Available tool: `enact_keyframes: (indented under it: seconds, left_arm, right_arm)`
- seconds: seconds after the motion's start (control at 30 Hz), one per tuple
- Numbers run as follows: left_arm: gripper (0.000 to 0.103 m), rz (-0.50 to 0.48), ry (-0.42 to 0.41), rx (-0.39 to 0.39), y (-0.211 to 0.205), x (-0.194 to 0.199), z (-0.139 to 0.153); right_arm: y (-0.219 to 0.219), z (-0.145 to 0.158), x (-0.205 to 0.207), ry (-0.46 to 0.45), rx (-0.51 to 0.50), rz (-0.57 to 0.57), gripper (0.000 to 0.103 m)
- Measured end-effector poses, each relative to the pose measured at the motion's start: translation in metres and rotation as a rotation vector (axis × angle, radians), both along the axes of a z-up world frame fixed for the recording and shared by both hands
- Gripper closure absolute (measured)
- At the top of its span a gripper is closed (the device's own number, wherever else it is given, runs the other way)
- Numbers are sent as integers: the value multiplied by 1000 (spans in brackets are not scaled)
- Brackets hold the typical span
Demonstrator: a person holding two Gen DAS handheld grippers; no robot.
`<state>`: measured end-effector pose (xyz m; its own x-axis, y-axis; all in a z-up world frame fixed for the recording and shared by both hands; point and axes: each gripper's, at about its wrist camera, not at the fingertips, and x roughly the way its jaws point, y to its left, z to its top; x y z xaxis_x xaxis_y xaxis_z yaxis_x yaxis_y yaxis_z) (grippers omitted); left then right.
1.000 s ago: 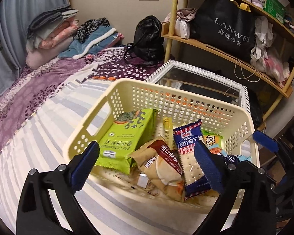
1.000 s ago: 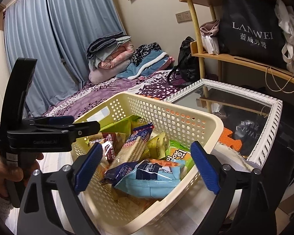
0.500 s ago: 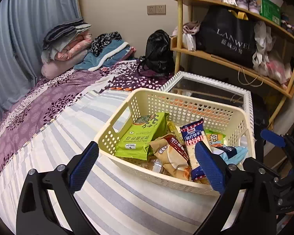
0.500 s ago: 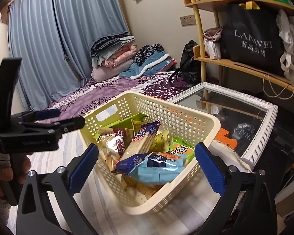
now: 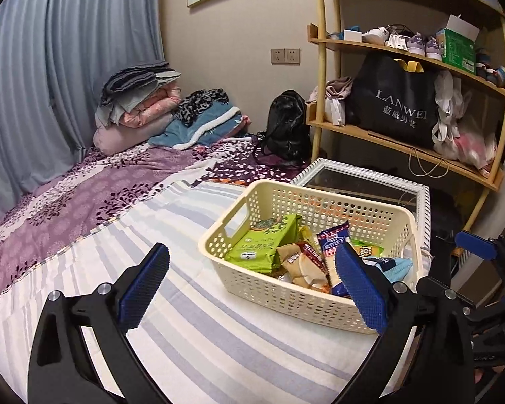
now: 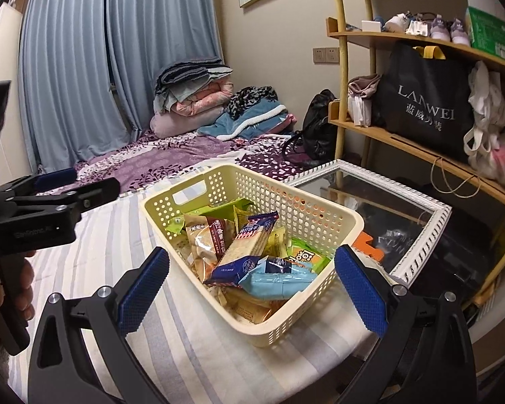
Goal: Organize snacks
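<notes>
A cream perforated basket (image 5: 286,298) stands on the striped bed sheet near the bed's corner; it also shows in the right wrist view (image 6: 333,217). It holds several snack packs: a green pack (image 5: 264,244), a brown pack (image 6: 207,237), a blue cracker pack (image 6: 249,245) and a light blue pack (image 6: 277,277). My left gripper (image 5: 252,289) is open and empty, held back above the sheet in front of the basket. My right gripper (image 6: 250,289) is open and empty, above the basket's near corner. The left gripper appears at the left of the right wrist view (image 6: 64,188).
A white-framed glass table (image 5: 367,181) stands just behind the basket. A wooden shelf with a black bag (image 5: 394,107) is at the right. Folded blankets (image 5: 141,104) and a black backpack (image 5: 286,124) lie at the bed's far end. Curtains hang at the left.
Both grippers have pulled back and up from the basket, which now looks smaller and farther. The jaws stay open and empty. The snacks have not moved.
</notes>
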<state>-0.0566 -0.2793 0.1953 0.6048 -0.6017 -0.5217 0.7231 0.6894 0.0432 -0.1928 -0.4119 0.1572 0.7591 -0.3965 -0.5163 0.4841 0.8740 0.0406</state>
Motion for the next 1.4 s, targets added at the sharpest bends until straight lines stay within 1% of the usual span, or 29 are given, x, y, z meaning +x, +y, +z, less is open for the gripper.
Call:
enact_keyframes:
  seconds: [0.1,0.17,0.23,0.4,0.47,0.6,0.63,0.67,1.0,1.03,1.17,1.23,1.4]
  left_arm:
    - [3,32,-30,-9,8,-4,3]
    - [3,50,-74,-12,12,-10,5]
    - [3,57,-97,-7,14,-14,7]
    - [3,76,-104,7,14,-21,5]
    - [3,102,-153,29,13,-28,5]
    - [3,176,-289,116,7,-44,3]
    - [3,182,-302,124,6,-47,2]
    - [3,184,-301,125,7,-49,3]
    - [3,177,-193,130,9,-53,0]
    - [3,176,-197,138,8,-53,-1]
    - [3,187,-274,220,-2,-59,-8]
    - [3,185,-292,244,-6,-61,-11]
    - [3,163,-237,251,-10,-56,-17]
  right_arm:
    - [8,0,1,28,-29,-25,5]
    - [14,0,1,39,-51,-34,5]
    - [18,1,-1,46,-78,-47,5]
    - [20,6,-6,35,-110,-68,5]
    - [20,8,-7,31,-113,-74,5]
    - [19,8,-8,37,-118,-93,5]
    - [19,8,-8,38,-117,-93,5]
    - [20,8,-8,40,-116,-92,5]
    - [22,5,-11,46,-129,-81,5]
    - [22,5,-11,46,-129,-81,5]
    - [20,2,-13,50,-116,-73,5]
    - [18,0,-13,52,-112,-73,5]
    - [12,-7,-12,64,-92,-68,5]
